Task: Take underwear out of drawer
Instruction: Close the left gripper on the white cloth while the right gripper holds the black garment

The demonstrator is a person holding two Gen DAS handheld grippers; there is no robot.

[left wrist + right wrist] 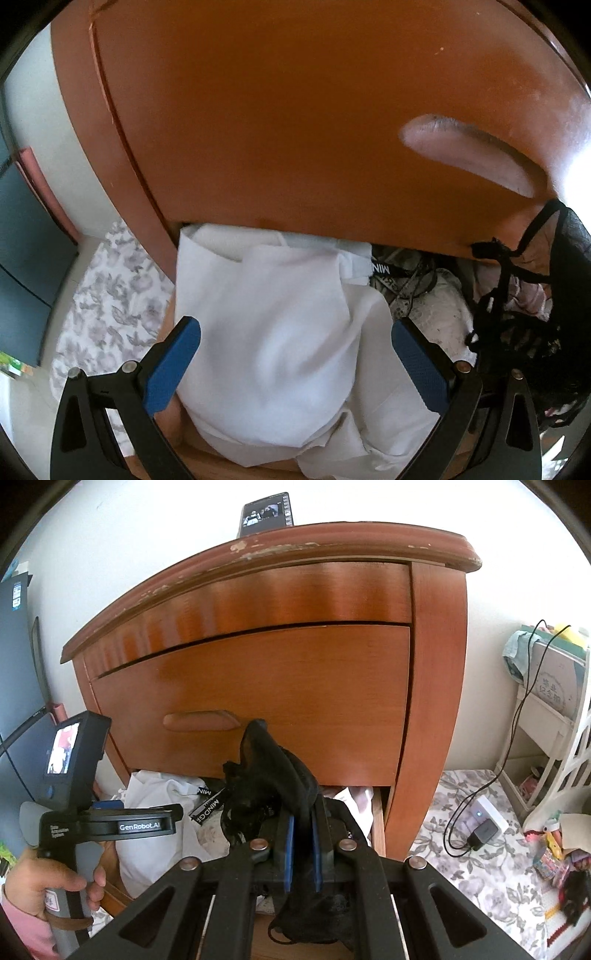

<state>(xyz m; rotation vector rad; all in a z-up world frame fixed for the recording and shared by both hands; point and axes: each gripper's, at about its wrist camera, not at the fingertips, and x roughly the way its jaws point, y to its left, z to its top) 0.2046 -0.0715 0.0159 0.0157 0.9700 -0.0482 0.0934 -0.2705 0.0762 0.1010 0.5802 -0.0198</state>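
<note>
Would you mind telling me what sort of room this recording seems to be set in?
Most likely a bedroom at home. A worn wooden nightstand stands against a white wall, its bottom drawer pulled open and stuffed with underwear and white garments, and a phone charger lies on floral bedding beside it.

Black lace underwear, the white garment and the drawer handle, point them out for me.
Black lace underwear (273,775), right wrist view, bunched lace above the gripper.
White garment (280,325), left wrist view, middle of the fabric.
Drawer handle (201,720), right wrist view, middle of the wooden pull.
</note>
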